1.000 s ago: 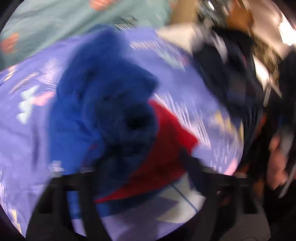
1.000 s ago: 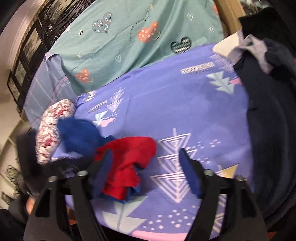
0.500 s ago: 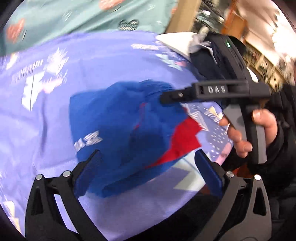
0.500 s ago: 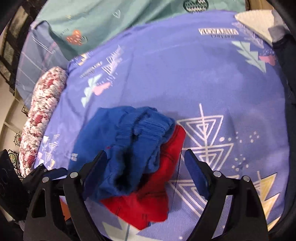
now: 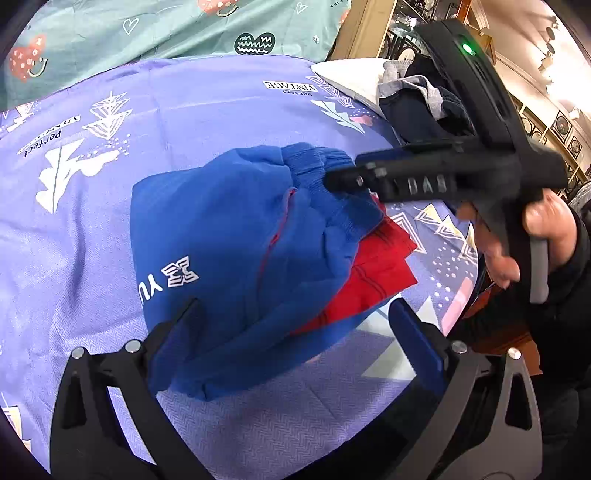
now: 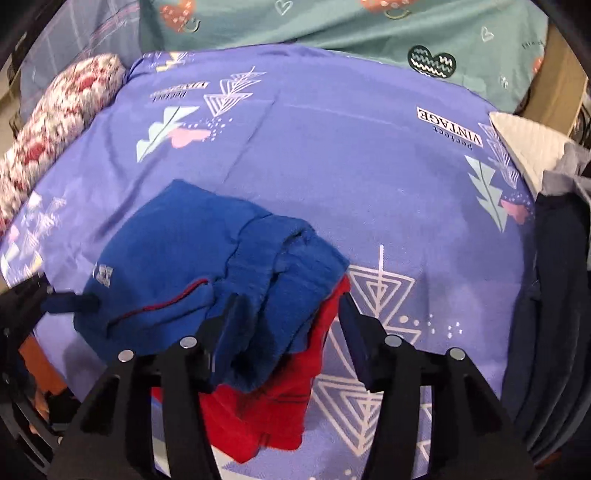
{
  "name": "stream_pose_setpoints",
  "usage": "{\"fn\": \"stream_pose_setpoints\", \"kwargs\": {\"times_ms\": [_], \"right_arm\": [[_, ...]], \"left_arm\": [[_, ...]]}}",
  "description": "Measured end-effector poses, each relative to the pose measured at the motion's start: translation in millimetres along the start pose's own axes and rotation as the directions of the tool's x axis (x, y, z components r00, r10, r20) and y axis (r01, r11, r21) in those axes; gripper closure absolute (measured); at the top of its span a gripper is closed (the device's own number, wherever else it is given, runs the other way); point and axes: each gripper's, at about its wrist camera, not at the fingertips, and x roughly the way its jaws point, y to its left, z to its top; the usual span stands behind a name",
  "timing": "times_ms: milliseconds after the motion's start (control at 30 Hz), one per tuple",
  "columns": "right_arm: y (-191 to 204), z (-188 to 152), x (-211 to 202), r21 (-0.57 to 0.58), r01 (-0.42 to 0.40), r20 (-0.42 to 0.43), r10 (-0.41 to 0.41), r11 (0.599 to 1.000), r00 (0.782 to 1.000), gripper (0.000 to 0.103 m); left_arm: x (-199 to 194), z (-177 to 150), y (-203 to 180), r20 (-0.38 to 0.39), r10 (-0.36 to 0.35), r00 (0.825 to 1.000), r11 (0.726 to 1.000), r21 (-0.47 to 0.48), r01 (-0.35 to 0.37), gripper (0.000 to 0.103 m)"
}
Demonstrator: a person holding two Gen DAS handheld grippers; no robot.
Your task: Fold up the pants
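Note:
The blue pants (image 5: 236, 251) with a red part (image 5: 373, 273) lie bunched in a heap on the purple patterned sheet (image 5: 184, 110); they also show in the right wrist view (image 6: 192, 280), red part (image 6: 280, 398) nearest. My left gripper (image 5: 299, 332) is open, its fingers on either side of the heap's near edge. My right gripper (image 6: 288, 325) is open, its fingers astride the waistband and red cloth. In the left wrist view the right gripper's tip (image 5: 340, 181) is at the blue waistband.
A pile of dark and grey clothes (image 5: 417, 107) lies at the sheet's right edge, also in the right wrist view (image 6: 554, 280). A teal heart-print cover (image 6: 332, 26) lies behind. A red-and-white floral roll (image 6: 55, 122) lies at the left.
The left gripper let go of the pants and drew back; the pants dropped into a heap. The right gripper moved in over the heap, narrowing its jaws around the waistband.

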Motion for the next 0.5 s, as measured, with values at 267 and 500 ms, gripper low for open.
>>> {"fn": "stream_pose_setpoints", "kwargs": {"times_ms": [267,500], "right_arm": [[-1.5,12.1,18.7,0.005,-0.046,-0.001,0.046,0.999,0.999,0.047],[29.1,3.9,5.4,-0.175,0.111,0.078,-0.098,0.978,0.992,0.065]], "left_arm": [[1.6,-0.4,-1.1,-0.003,0.006,1.0,1.0,-0.001,-0.006,0.002],[5.1,-1.1,-2.3,-0.011,0.016,1.0,1.0,-0.002,-0.016,0.002]]}}
